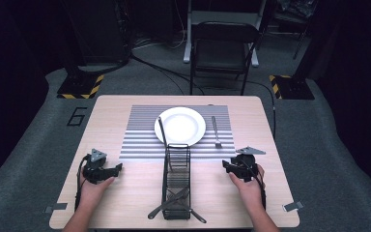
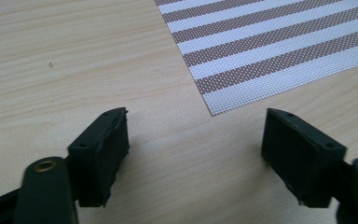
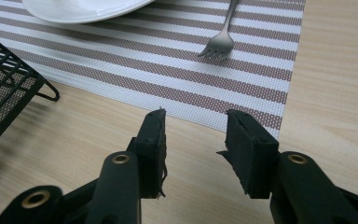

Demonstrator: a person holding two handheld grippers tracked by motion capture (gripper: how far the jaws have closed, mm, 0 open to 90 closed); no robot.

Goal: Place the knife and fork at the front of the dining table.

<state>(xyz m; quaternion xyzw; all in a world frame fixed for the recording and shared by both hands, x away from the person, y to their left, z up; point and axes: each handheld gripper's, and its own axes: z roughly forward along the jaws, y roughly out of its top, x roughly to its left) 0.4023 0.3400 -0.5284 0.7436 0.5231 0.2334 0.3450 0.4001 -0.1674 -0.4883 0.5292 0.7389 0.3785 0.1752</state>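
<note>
With the left gripper (image 1: 118,168) wide open and empty on bare table beside the placemat (image 1: 140,140), cutlery lying in the wire caddy (image 1: 176,186), and the right gripper (image 1: 227,164) half open and empty near the fork (image 1: 216,131), it seems best to approach each handle squarely.

A black folding chair (image 1: 223,48) behind the table, 2 yellow and black striped floor blocks (image 1: 81,86) at the far sides, dark cables (image 1: 159,67) on grey carpet, a number 6 (image 1: 78,116) beside the table
</note>
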